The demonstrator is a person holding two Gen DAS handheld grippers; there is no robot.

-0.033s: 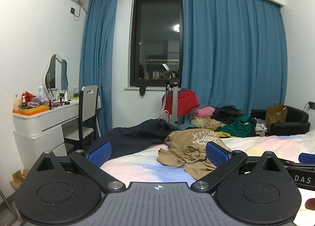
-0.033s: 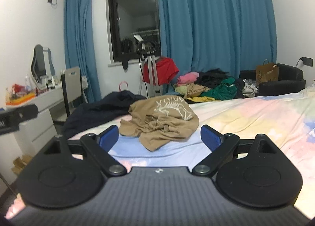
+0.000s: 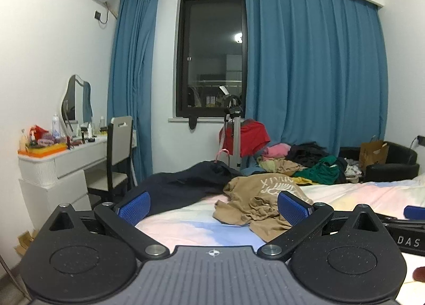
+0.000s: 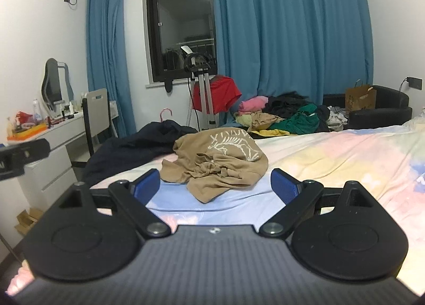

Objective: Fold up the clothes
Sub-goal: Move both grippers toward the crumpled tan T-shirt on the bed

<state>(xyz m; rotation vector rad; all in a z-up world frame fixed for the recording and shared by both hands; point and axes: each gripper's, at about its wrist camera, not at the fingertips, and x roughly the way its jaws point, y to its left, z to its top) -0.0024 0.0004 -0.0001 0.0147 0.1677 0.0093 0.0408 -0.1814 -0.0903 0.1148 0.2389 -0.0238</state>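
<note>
Far left, a white vanity point(image 3: 61, 164) is standing against the wall, cluttered with bottles and an orange tray, mirror on top; a chair point(image 3: 118, 150) is sitting just beside it, in front of the blue curtains point(image 3: 313, 65) that are flanking a dark window point(image 3: 211, 55). Next over, a dark navy garment point(image 3: 180, 185) is lying spread across the bed's left corner, draping off the edge. The left gripper point(image 3: 213, 204) is hovering above the pastel bedsheet point(image 3: 186, 225), fingers spread wide, nothing between them, blue pads point(image 3: 134, 205) showing on both sides. The tan shirt point(image 4: 220, 158) is lying crumpled near the foot of the bed, white skeleton print facing up, its left edge touching the navy garment. In the right wrist view the shirt is sitting just ahead of and between the fingertips of the right gripper point(image 4: 215, 185), which is also gaping fully open and holding nothing; no contact with the fabric. Behind the shirt, a tripod stand point(image 4: 203, 97) with a red garment point(image 4: 217, 95) draped on it is standing by the window. Further right, a mixed clothes pile point(image 4: 287, 113) (pink, black, green, yellow) is lying past the bed's far edge. Far right, a paper bag point(image 4: 360, 97) is sitting on a black sofa point(image 4: 382, 111).
</note>
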